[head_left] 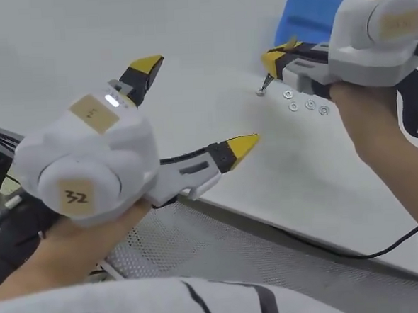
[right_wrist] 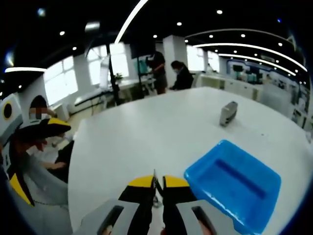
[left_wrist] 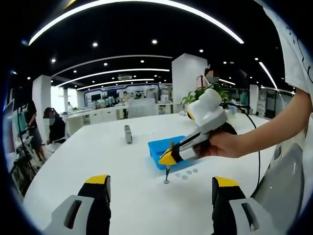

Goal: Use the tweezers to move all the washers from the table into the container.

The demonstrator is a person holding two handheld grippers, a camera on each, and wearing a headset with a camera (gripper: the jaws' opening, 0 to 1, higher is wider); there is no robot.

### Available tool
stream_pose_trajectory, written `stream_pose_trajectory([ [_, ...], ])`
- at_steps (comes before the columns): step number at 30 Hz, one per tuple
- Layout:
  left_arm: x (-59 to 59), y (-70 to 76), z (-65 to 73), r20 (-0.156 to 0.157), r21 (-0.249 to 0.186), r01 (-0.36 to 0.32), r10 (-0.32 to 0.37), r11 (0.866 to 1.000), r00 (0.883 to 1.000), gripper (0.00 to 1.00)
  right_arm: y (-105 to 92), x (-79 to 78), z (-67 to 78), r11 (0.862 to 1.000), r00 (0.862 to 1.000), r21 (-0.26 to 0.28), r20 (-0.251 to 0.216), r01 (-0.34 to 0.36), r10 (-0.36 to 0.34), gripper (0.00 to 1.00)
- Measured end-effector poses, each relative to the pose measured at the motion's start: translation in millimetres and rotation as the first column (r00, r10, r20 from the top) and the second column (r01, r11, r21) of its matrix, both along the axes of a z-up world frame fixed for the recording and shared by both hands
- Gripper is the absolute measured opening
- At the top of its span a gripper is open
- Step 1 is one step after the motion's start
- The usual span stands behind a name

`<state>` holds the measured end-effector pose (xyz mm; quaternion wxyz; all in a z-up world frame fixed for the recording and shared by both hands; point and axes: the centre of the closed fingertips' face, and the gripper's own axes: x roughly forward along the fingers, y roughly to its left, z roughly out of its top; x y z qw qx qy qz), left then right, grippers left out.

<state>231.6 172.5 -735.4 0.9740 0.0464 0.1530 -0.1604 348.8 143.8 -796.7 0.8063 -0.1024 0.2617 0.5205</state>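
the person stood at a broad white counter (head_left: 302, 165) with a gripper in each hand. the left gripper (head_left: 195, 104), a white body with black, yellow-tipped fingers, hung low over the near edge of the counter, its fingers spread wide and holding nothing.

the right gripper (right_wrist: 156, 182) was farther out over the counter. its fingers were drawn almost together and pinched on a pair of thin metal tweezers (left_wrist: 167, 172), which pointed steeply down with their tips at the counter surface. from the left gripper view something small and round sat right at the tips, though i could not tell whether it was gripped or only touched.

four small silver ring washers (head_left: 309, 104) lay loose on the counter in a little cluster just beside the tweezer tips, on the side towards the person's right forearm. as far as i could see, none of them touched another. the shallow blue plastic rectangular container (right_wrist: 234, 181) sat on the counter just beyond the right gripper, near the washers.

a small grey block-shaped object (right_wrist: 228, 112) stood farther back on the counter, well apart from the container. a black cable (head_left: 357, 250) trailed along the near edge below the right forearm, and a grey perforated metal surface (head_left: 200, 242) lay below that edge. other people sat and stood among desks in the open office behind.
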Motion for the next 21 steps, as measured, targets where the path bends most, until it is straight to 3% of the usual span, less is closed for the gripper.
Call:
stream_pose_trajectory([
  [1, 0.0, 0.0, 0.0, 0.0, 0.001, 0.0, 0.0, 1.0, 1.0, 0.87, -0.1, -1.0, 2.7, 1.0, 1.0, 0.01, -0.026, 0.012, -0.011, 0.02],
  [3, 0.0, -0.2, -0.2, -0.001, 0.001, 0.001, -0.001, 1.0, 1.0, 0.87, 4.7, -0.4, 18.8, 0.996, 0.999, 0.089, -0.024, 0.028, -0.026, 0.02],
  [7, -0.1, -0.1, -0.9, -0.003, 0.005, 0.001, -0.001, 1.0, 1.0, 0.87, 4.6, 0.6, 13.9, 0.999, 1.0, 0.04, 0.007, 0.006, -0.006, 0.02],
  [14, 0.1, -0.4, -1.8, -0.006, 0.015, 0.003, -0.003, 1.0, 1.0, 0.86, 3.0, -7.5, 0.0, 1.0, 1.0, -0.012, 0.006, -0.024, 0.024, 0.02],
  [21, 0.6, 0.2, -2.2, -0.006, 0.017, 0.002, -0.002, 1.0, 1.0, 0.86, -0.4, -3.1, -1.8, 0.999, 1.0, -0.027, 0.015, -0.024, 0.024, 0.02],
])
